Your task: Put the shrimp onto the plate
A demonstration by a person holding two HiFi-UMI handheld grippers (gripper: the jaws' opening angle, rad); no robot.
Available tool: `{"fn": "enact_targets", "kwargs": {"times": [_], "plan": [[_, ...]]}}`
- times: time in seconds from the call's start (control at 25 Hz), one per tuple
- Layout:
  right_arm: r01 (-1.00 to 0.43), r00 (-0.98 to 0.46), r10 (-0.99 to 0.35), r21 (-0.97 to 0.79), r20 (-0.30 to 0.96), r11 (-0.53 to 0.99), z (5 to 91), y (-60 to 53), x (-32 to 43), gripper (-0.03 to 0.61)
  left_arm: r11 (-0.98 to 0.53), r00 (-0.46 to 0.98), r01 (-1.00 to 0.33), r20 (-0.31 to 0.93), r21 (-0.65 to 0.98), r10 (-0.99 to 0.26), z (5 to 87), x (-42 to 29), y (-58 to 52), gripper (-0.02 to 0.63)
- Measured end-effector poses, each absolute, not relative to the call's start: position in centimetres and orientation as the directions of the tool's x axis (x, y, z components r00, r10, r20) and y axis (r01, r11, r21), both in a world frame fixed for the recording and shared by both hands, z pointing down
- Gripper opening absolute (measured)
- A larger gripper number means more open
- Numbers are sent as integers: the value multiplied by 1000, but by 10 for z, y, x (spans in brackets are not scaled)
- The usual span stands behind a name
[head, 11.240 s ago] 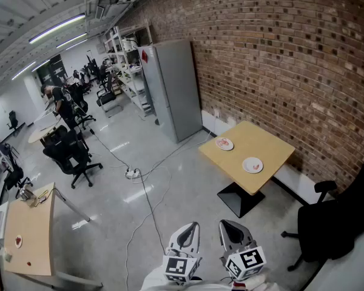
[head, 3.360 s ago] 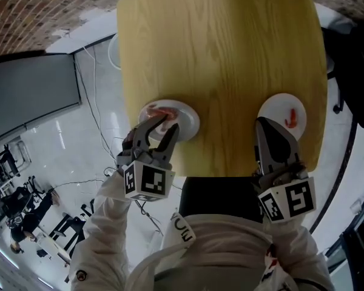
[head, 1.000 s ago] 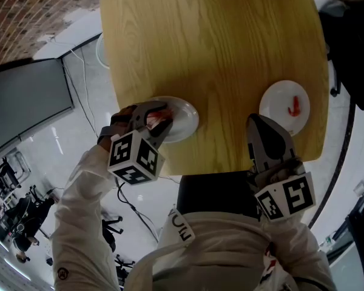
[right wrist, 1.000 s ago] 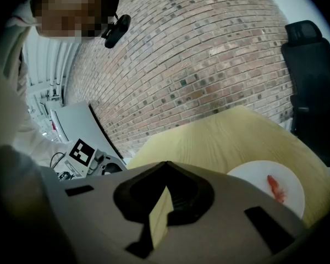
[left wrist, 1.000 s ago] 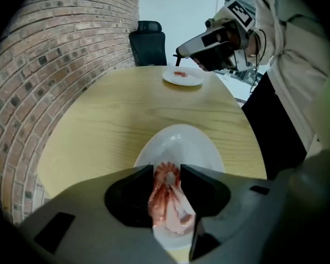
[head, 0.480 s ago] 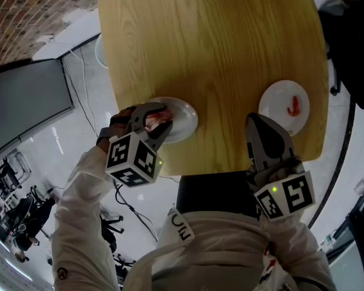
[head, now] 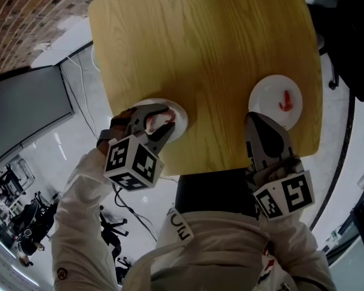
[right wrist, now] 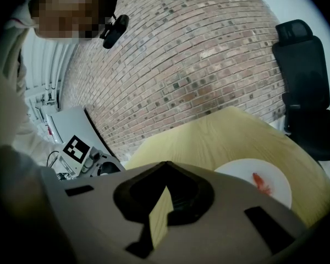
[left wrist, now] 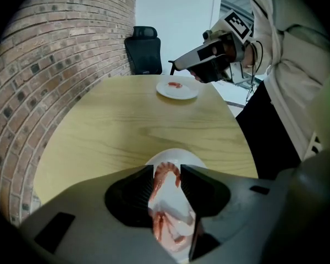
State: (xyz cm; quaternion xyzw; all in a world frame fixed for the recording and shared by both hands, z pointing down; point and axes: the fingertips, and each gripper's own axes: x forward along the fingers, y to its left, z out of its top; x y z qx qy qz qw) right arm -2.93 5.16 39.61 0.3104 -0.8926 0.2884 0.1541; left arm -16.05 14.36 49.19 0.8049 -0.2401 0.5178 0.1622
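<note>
My left gripper (head: 159, 119) hangs over the near-left white plate (head: 178, 115) at the table's front edge, shut on a curled pink shrimp (left wrist: 168, 175) pinched between its pads. Through the gap below, a second shrimp (left wrist: 165, 227) lies on that plate (left wrist: 185, 157). The other white plate (head: 268, 99) sits at the front right with one red shrimp (head: 284, 101) on it. Just short of this plate (right wrist: 236, 175), my right gripper (head: 255, 120) is shut and holds nothing. The left gripper view shows it (left wrist: 179, 67) hovering beside the far plate (left wrist: 179, 92).
The square wooden table (head: 200, 41) stands against a brick wall (right wrist: 198, 48). A black office chair (right wrist: 305, 76) is beside the table on the right-plate side. The person's torso presses close to the table's front edge.
My left gripper has risen a little and shifted right over its plate, with the shrimp still between its jaws. The right gripper has stayed where it was.
</note>
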Motion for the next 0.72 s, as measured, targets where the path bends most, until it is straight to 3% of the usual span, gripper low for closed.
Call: {"fn": "enact_targets", "kwargs": {"times": [0.72], "plan": [[-737, -676, -591, -424, 441, 526, 392, 11, 77, 25, -911, 401, -412, 896, -12, -192, 470, -54, 79, 156]]}}
